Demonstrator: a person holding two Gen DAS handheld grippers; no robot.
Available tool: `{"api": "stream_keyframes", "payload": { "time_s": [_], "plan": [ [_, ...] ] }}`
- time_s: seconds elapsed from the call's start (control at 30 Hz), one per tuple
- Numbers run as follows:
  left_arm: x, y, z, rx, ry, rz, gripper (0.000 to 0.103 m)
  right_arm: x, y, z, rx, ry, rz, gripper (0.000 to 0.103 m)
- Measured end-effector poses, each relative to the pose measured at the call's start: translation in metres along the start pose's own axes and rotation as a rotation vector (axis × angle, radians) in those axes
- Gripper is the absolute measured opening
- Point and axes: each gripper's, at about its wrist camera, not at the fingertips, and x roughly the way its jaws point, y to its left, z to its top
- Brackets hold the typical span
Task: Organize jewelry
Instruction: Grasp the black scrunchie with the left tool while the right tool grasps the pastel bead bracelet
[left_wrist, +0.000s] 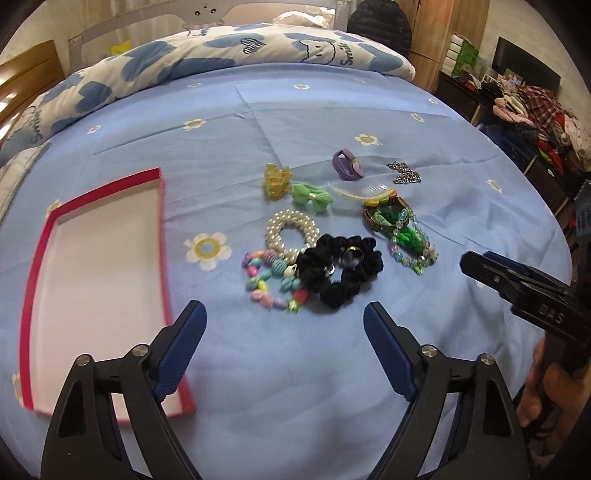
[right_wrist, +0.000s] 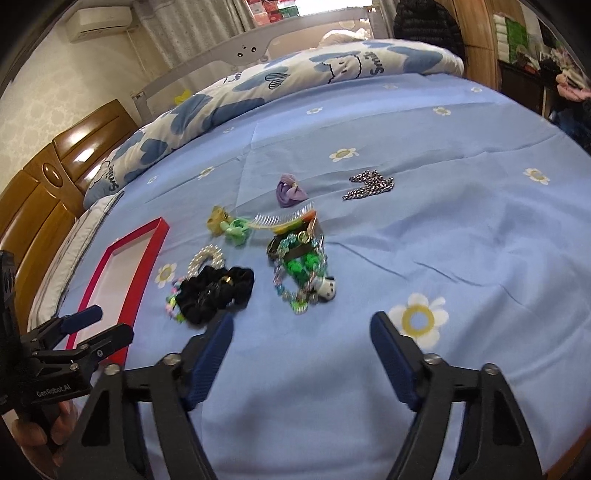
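A pile of jewelry lies on the blue bed sheet: a black scrunchie (left_wrist: 340, 269) (right_wrist: 216, 291), a pearl bracelet (left_wrist: 290, 232), a coloured bead bracelet (left_wrist: 273, 282), a green bead tangle (left_wrist: 410, 240) (right_wrist: 301, 271), a green bow (left_wrist: 312, 195), a yellow claw clip (left_wrist: 275, 181), a comb (left_wrist: 364, 192), a purple scrunchie (left_wrist: 347, 164) (right_wrist: 290, 192) and a silver chain (left_wrist: 404, 173) (right_wrist: 369, 184). A red-rimmed empty box (left_wrist: 160, 225) (right_wrist: 110, 254) lies at the left. My left gripper (left_wrist: 284, 314) is open and empty, just short of the pile. My right gripper (right_wrist: 301, 325) is open and empty near the green beads.
A folded blue-and-white quilt (left_wrist: 221, 55) lies along the far side of the bed. A wooden headboard (right_wrist: 40, 192) stands at the left. Dark shelves with heaped clothes (left_wrist: 535, 118) stand to the right of the bed.
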Motion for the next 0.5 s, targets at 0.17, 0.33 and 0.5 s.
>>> {"api": "stream_keyframes", "payload": {
  "time_s": [0.17,0.33,0.5],
  "plan": [
    [0.018,-0.001,0.014,0.002,0.03,-0.028,0.08,0.021,-0.009,0.014,0.016,0.026,0.0,0.058],
    [0.034,-0.003,0.023,0.004,0.053,-0.044,0.076,0.041,-0.014,0.025,0.013,0.056,-0.002,0.053],
    [0.051,-0.002,0.032,-0.005,0.088,-0.061,0.069,0.061,-0.017,0.031,0.008,0.097,0.0,0.045]
  ]
}}
